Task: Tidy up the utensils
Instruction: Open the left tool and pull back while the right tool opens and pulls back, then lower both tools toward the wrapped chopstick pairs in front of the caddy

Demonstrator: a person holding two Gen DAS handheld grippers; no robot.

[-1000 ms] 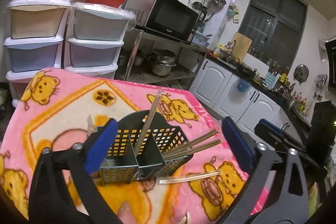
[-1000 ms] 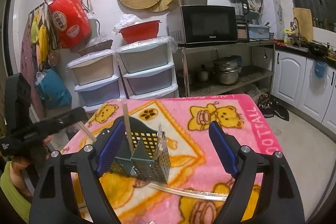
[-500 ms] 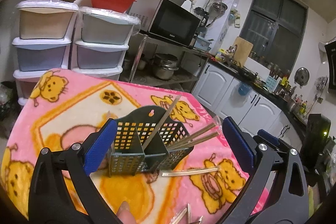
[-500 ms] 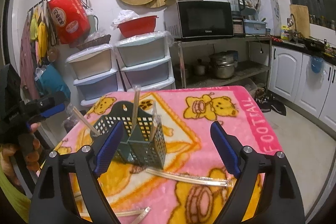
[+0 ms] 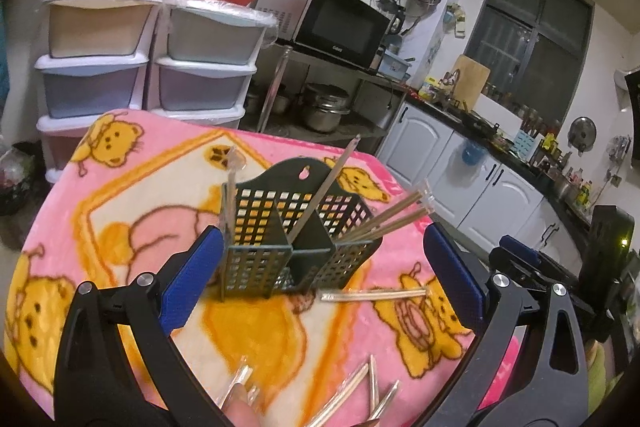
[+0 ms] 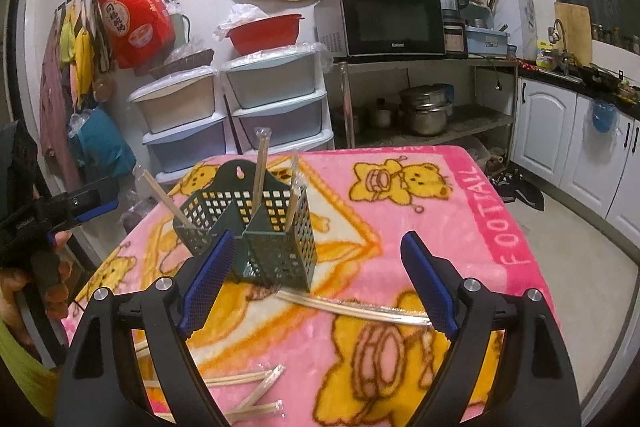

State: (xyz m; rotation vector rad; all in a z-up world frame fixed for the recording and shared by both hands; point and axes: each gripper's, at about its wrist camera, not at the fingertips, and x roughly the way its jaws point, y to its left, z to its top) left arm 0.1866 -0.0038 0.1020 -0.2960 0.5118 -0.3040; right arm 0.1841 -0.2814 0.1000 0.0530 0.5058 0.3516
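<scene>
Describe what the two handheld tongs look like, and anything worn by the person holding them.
Both the left tongs and the right tongs have matte black, angular plastic arms with triangular cut-outs and silver round bolts at the joints. Each finger ends in a flat blue pad with a fine grid texture. No cables show. At the right wrist view's lower left edge, a yellow-green sleeve is visible.

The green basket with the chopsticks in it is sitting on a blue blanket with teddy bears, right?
Not quite. The blanket is pink, not blue, as the right wrist view shows. The rest is right: the green basket sits on it with chopsticks standing inside, and it has teddy bears.
</scene>
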